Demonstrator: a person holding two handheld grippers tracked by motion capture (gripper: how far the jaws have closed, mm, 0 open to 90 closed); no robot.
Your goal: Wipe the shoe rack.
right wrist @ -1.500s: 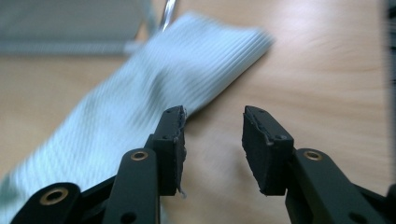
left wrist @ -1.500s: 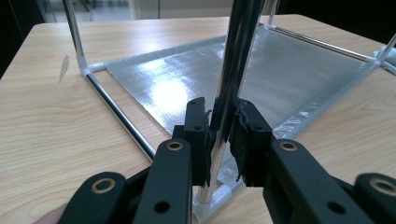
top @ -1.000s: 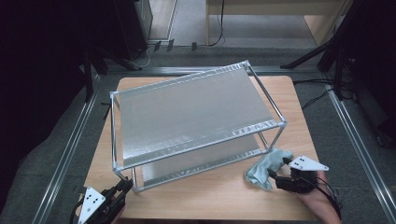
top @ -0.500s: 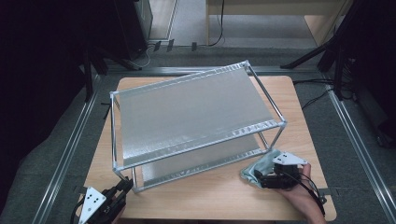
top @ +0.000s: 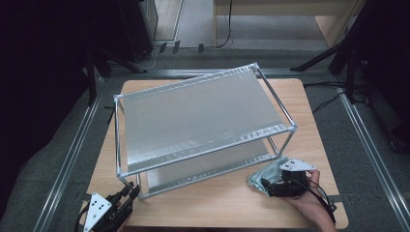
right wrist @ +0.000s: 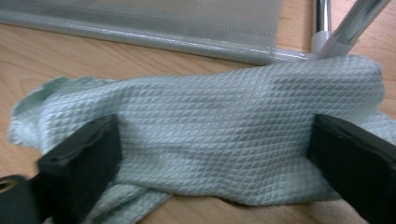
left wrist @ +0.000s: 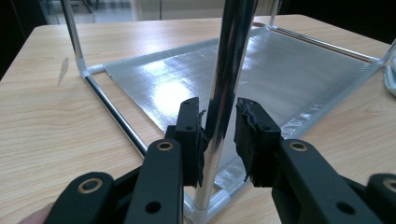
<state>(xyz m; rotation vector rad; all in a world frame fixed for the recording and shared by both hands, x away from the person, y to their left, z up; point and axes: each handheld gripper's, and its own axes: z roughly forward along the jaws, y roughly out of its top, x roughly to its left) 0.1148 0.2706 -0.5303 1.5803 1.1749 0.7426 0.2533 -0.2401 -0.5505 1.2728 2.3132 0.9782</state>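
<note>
Two unmarked things: cloth [right wrist: 219,135], rack [top: 203,121]

Table [top: 232,203]: light wood, matt, fine grain lines.
Rack tubes [left wrist: 229,79]: polished metal, mirror glossy, smooth.
Rack corner joints [left wrist: 208,210]: white plastic, a little shiny.
Shelf sheets [top: 198,116]: silver woven fabric, soft shine, fine texture.
Cloth [right wrist: 233,135]: pale green textile, matt, small waffle pattern.
Jaws of my grippers: black plastic, matt; my left pads [left wrist: 247,126] look rough and worn.
</note>
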